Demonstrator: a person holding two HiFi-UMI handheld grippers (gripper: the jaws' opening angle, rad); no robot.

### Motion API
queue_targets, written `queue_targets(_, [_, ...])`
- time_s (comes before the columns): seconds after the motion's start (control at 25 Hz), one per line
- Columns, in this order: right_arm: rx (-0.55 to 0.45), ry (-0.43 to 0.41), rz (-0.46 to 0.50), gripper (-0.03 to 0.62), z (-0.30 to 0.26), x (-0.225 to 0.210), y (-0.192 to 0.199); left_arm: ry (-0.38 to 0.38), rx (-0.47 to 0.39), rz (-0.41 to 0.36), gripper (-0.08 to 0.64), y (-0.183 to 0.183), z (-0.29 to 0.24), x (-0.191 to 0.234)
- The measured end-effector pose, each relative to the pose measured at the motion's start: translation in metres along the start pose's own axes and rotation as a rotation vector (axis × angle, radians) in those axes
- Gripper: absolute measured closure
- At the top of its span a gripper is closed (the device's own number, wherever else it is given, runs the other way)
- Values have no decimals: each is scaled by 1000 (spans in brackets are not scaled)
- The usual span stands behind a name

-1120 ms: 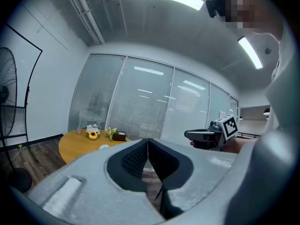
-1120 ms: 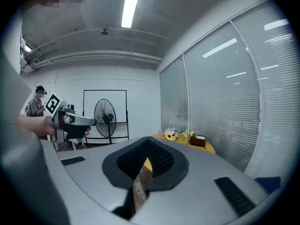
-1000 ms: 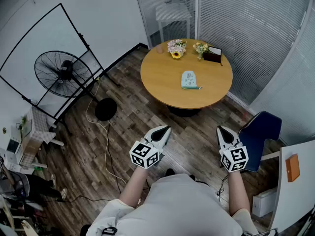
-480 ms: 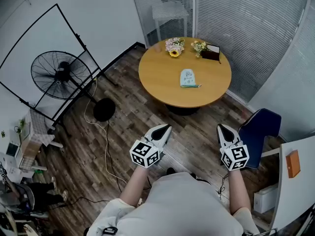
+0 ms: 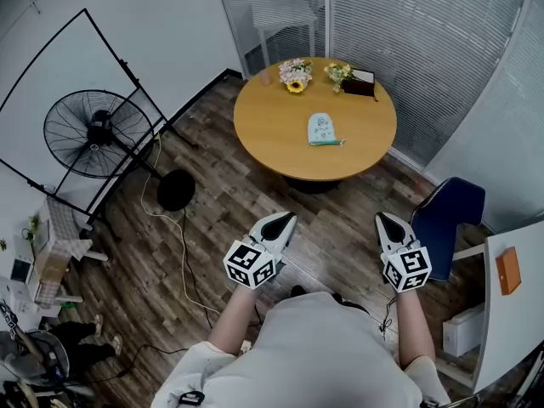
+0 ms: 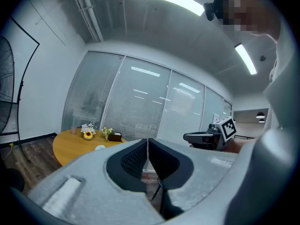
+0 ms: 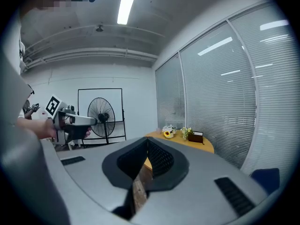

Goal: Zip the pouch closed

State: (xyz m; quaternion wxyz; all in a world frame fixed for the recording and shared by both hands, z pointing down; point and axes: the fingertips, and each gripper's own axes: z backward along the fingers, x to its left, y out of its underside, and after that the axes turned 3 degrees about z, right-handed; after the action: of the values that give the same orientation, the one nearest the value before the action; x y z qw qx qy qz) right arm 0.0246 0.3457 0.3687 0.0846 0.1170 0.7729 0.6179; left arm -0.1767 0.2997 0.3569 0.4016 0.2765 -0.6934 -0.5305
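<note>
On the table lies a flat pale pouch; left gripper and right gripper clenched.

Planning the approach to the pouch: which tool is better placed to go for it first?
Right, only marginally. Both the left tool and right tool are shut, empty and well short of the table. The pouch lies about midway ahead, but its green end points toward the right side.

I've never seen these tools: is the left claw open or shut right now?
Shut. The left gripper, seen in its own view, has both jaws meeting along a thin line, with nothing between them.
</note>
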Motion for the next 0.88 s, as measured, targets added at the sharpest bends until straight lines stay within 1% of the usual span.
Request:
queue_targets(0.24, [0,16,-11,583,-10,15,4,11,21,13,536,7,6,18])
queue_targets(0.4, [-20,12,-24,579,-16,28,5,26,41,22,485,12,10,29])
queue_targets(0.48, [-26,18,-31,559,-18,33,5,35,44,26,469,12,12,33])
queue_targets(0.56, [-26,30,-36,540,-20,36,5,43,52,27,465,13,13,37])
queue_targets(0.76, [-15,59,-46,540,-23,37,9,56,73,27,465,19,12,45])
queue_targets(0.88, [4,59,-42,540,-25,36,16,66,73,36,465,22,9,48])
